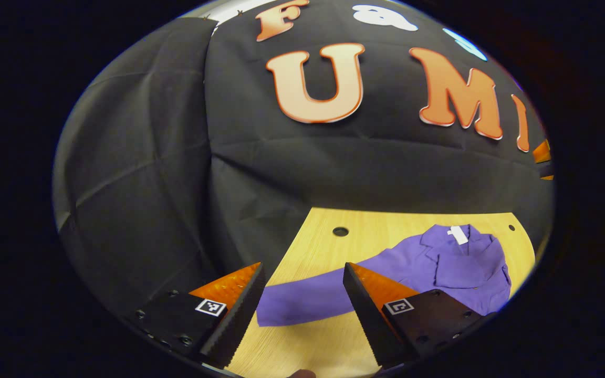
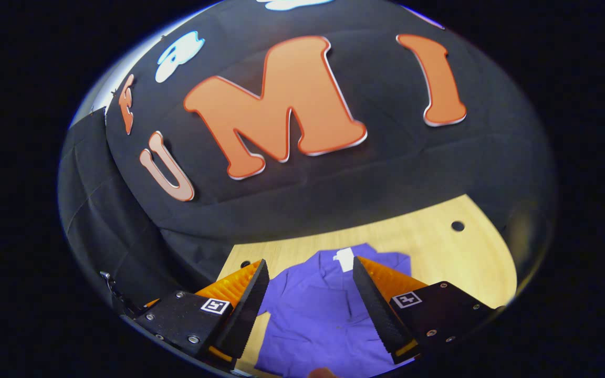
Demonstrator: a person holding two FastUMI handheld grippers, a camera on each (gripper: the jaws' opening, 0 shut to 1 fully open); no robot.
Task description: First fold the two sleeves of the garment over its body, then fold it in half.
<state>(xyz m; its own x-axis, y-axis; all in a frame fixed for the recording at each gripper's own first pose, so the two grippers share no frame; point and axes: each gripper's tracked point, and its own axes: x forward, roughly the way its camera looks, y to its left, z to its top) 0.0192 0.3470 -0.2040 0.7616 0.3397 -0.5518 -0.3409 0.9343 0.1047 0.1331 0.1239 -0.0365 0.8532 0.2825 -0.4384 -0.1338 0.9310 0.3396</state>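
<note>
Left gripper (image 1: 302,310): nearest item in left gripper view, at 6 o'clock. Fingers (image 1: 239,310) spread wide, holding nothing, touching nothing; hover above the bench, apart from the cloth. Gap between them frames the end of the sleeve, judged a line-up for the first sleeve fold.

Purple long-sleeved fabric garment with collar and white neck label (image 1: 460,268): lies flat on the bench, at 4 o'clock in left gripper view. Body spread out, collar toward the far edge. Sleeve still laid out to the side, so sleeve folds judged not yet done.

Long purple sleeve (image 1: 308,299): stretched out straight from the body toward 7 o'clock, cuff end between the left fingers in view, free of them.

Right gripper (image 2: 310,310): at 6 o'clock in right gripper view. Fingers (image 2: 242,310) wide apart, empty, poised over the garment's body (image 2: 313,320) with collar and label at 12 o'clock of the gap. Contact with cloth not evident.

Pale wooden bench with round holes (image 1: 334,247): carries the garment; bare wood around it leaves room for folding.
</note>
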